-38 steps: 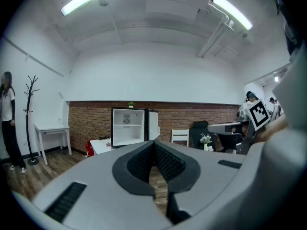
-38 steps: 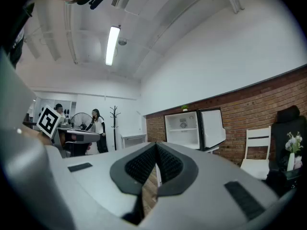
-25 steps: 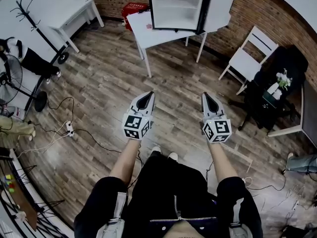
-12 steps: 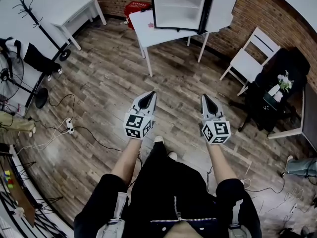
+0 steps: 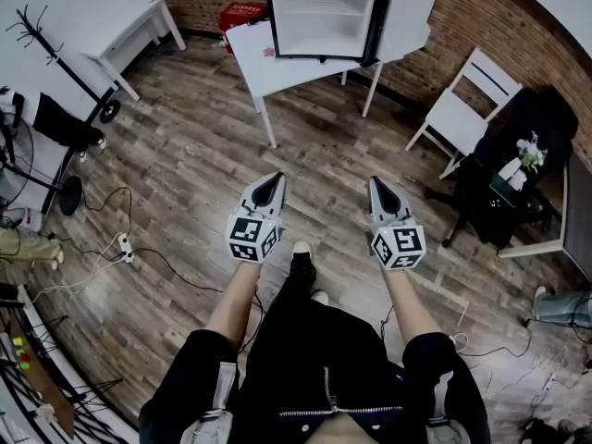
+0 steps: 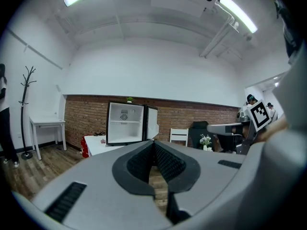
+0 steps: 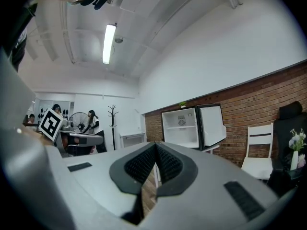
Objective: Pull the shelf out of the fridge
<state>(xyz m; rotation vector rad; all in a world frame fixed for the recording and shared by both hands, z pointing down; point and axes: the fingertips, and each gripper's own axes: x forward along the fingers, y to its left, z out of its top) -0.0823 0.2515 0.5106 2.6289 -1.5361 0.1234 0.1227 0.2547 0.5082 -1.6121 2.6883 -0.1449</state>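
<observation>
A small black fridge (image 5: 319,12) stands on a white table (image 5: 268,63) by the brick wall, far ahead of me, its door (image 5: 407,17) swung open to the right. A white shelf (image 5: 321,9) spans its white inside. The fridge (image 6: 125,123) also shows in the left gripper view and the fridge (image 7: 184,127) in the right gripper view. My left gripper (image 5: 269,185) and right gripper (image 5: 380,189) are held side by side over the wooden floor, both shut and empty, well short of the table.
A white chair (image 5: 462,109) stands right of the table, a black chair with a plant (image 5: 518,160) beyond it. A red crate (image 5: 242,14) sits behind the table, a white desk (image 5: 129,30) at far left. A coat stand (image 5: 55,58), a fan and cables (image 5: 120,239) lie left.
The view has moved a little closer to the table and fridge; a foot has stepped forward. Both grippers stay shut, side by side.
</observation>
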